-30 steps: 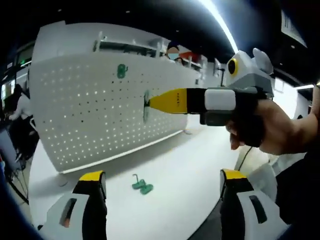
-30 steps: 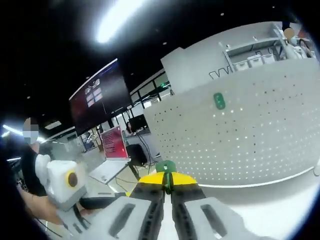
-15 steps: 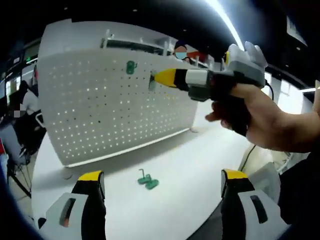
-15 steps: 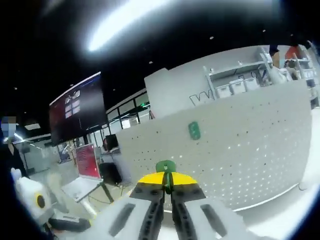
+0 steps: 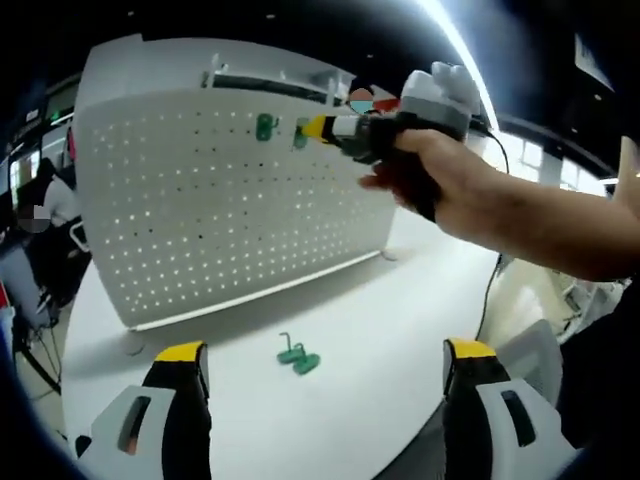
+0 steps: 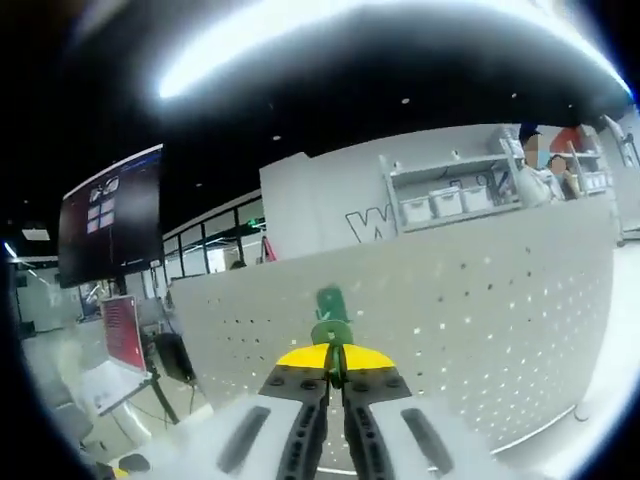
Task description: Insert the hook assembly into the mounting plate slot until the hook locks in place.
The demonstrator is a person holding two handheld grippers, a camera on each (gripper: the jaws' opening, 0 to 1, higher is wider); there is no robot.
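Two green hooks sit at the top of the pegboard (image 5: pixel 220 200): the mounted hook (image 5: pixel 265 126) on the left, and just to its right the hook assembly (image 5: pixel 300 137) you carry. A spare hook (image 5: pixel 297 357) lies on the white table (image 5: pixel 380 330) below. Your left gripper (image 5: pixel 325 375) hovers low with its jaws wide apart and empty, well away from the board. Your right gripper (image 6: pixel 335 360) is pinched tight on the hook assembly's base, its long axis pointing straight out past the fingertips toward the board. The right hand (image 5: pixel 430 180) is plainly the nearer; I judge the push goes forward along the jaws.
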